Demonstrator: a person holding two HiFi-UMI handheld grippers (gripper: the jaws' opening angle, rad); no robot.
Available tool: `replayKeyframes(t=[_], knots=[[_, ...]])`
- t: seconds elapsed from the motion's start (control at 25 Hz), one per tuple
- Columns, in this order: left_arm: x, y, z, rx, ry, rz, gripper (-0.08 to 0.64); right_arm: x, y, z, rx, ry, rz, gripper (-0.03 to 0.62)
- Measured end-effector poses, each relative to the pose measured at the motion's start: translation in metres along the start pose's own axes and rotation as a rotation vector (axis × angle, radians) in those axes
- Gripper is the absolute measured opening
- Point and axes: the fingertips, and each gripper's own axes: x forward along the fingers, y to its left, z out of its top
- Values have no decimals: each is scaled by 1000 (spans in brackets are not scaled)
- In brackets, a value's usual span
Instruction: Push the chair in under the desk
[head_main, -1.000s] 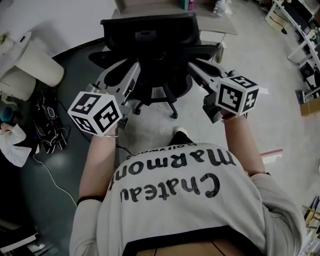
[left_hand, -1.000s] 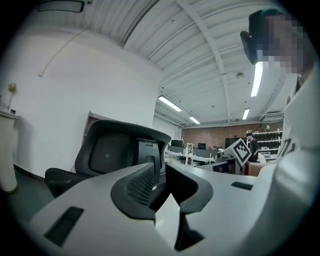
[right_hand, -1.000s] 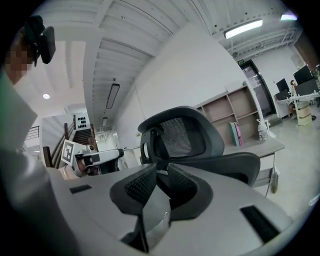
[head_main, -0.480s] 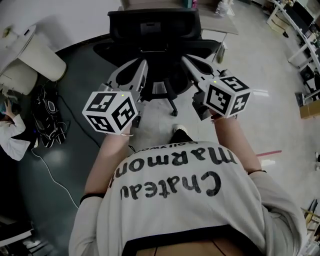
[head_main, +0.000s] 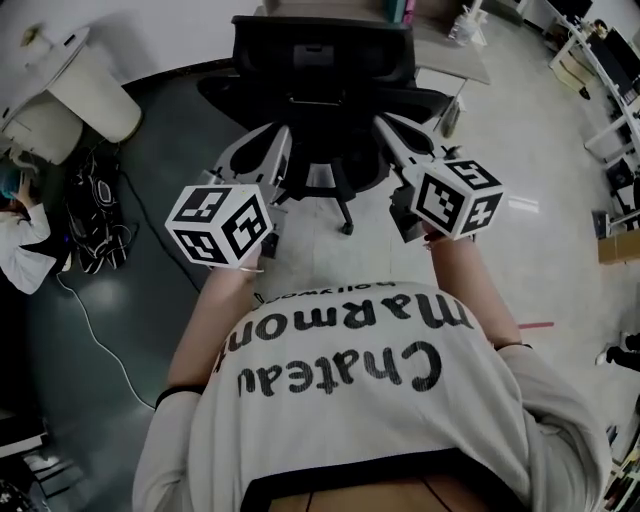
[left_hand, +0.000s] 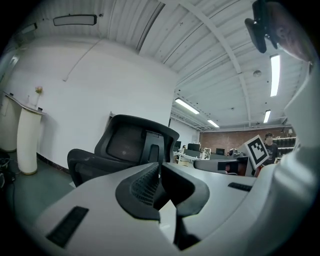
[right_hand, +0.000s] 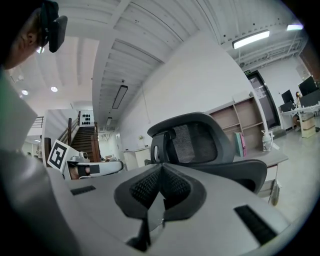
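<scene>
The chair (head_main: 322, 60) faces the far surface (head_main: 445, 48), its back toward the person. Left gripper (head_main: 278, 135) and right gripper (head_main: 384, 122) hover near it, fingers clenched on nothing. The chair likely rolls easily, and its stiff backrest edges suit pushing.

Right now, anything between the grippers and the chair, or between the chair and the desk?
Nothing visible. The left gripper and right gripper, both shut and empty, point at the chair with nothing in between. The chair's back hides most of the gap to the desk.
</scene>
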Motion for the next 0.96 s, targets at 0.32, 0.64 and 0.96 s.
replayKeyframes(t=[0.32, 0.64, 0.96], knots=[[24, -14, -2, -40, 10, 30, 28, 0, -22, 9, -1, 47, 51, 5], [39, -31, -11, -28, 40, 15, 28, -7, -31, 3, 23, 56, 78, 6], [43, -34, -15, -36, 46, 5, 28, -9, -32, 3, 52, 50, 94, 5]])
